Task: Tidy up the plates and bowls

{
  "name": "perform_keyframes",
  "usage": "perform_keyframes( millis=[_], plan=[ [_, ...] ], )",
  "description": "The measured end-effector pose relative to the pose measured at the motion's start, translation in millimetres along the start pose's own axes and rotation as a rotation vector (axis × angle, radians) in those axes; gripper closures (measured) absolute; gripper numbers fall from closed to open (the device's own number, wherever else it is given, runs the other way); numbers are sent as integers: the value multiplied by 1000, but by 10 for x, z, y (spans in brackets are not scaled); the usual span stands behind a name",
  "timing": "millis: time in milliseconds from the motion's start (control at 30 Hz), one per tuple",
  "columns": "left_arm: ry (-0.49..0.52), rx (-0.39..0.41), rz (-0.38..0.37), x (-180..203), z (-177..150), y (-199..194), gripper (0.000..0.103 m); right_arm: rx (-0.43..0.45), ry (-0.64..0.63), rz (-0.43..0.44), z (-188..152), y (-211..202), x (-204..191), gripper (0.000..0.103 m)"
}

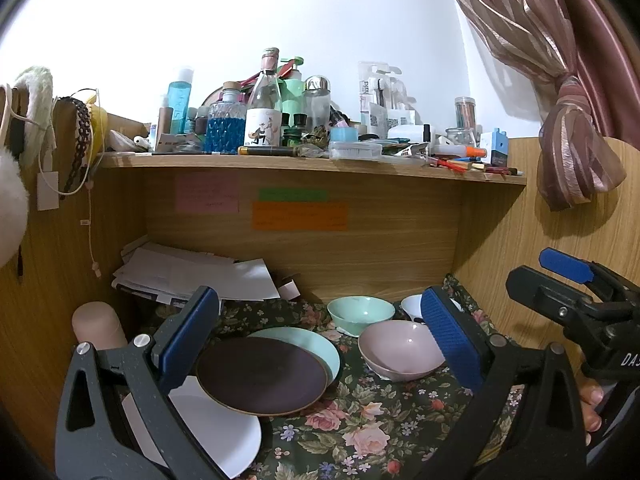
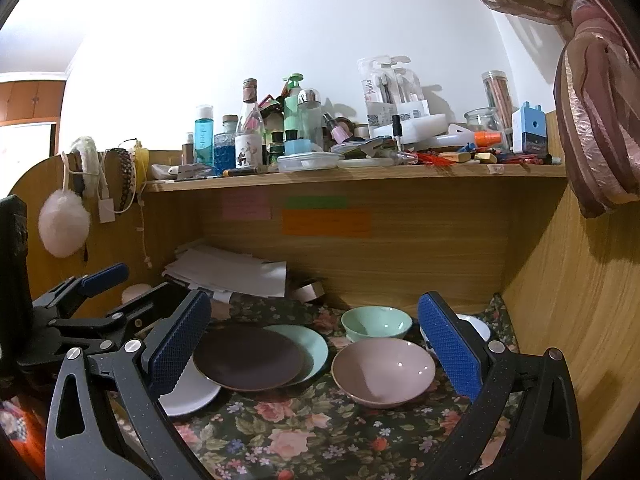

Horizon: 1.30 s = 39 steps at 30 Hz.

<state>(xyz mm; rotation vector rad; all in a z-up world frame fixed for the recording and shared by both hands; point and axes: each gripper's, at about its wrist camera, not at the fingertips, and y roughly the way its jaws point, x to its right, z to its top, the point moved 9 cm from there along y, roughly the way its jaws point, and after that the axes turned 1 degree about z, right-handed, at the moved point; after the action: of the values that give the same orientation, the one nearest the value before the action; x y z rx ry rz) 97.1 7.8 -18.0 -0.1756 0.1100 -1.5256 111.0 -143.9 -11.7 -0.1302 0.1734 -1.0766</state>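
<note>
A: Well, where do the dishes sit?
B: On the flowered cloth (image 2: 304, 436) inside the wooden desk nook. A dark plate (image 2: 248, 364) lies on top of a green plate (image 2: 310, 344), and its near left edge overlaps a white plate (image 2: 192, 398).
A: And the bowls?
B: To the right of the plates. The pink bowl (image 2: 383, 372) is nearest, the green bowl (image 2: 376, 323) is just behind it, and a white bowl (image 2: 478, 326) is at the far right, mostly hidden by a blue finger pad.
A: What are the tools doing?
B: The left gripper (image 1: 320, 338) has its fingers spread wide, holding nothing; the dark plate and pink bowl show between them. The right gripper (image 2: 314, 344) is spread wide too, also empty.
A: Can each be seen from the other side?
B: Yes. From the left camera the right tool sits at the far right edge, with fingertips of a hand (image 1: 592, 408) under it.
A: Anything else?
B: A stack of papers (image 2: 232, 272) lies behind the plates, and a crowded shelf (image 2: 360, 176) of bottles runs above.
</note>
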Motion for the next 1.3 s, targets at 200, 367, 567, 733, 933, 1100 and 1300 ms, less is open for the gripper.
perform_keyframes(
  millis=[200, 367, 567, 733, 933, 1100, 1300],
  plan=[
    [-2, -7, -1, -11, -25, 13, 0, -6, -4, 8, -21, 24, -22, 0],
    [-4, -6, 0, -26, -30, 13, 0, -7, -3, 10, -28, 29, -20, 0],
    [-5, 2, 0, -29, -19, 7, 0, -9, 4, 12, -34, 40, -21, 0],
    [-5, 7, -6, -25, -4, 0, 0, -8, 3, 11, -35, 42, -13, 0],
    [-5, 9, -7, -27, -1, -4, 0, -11, 3, 14, -35, 52, -10, 0],
    [-5, 10, -4, -28, -2, -4, 0, -11, 5, 16, -43, 64, -22, 0],
    [2, 1, 8, -68, -41, 67, 0, -21, -4, 8, -63, 140, -37, 0]
  ],
)
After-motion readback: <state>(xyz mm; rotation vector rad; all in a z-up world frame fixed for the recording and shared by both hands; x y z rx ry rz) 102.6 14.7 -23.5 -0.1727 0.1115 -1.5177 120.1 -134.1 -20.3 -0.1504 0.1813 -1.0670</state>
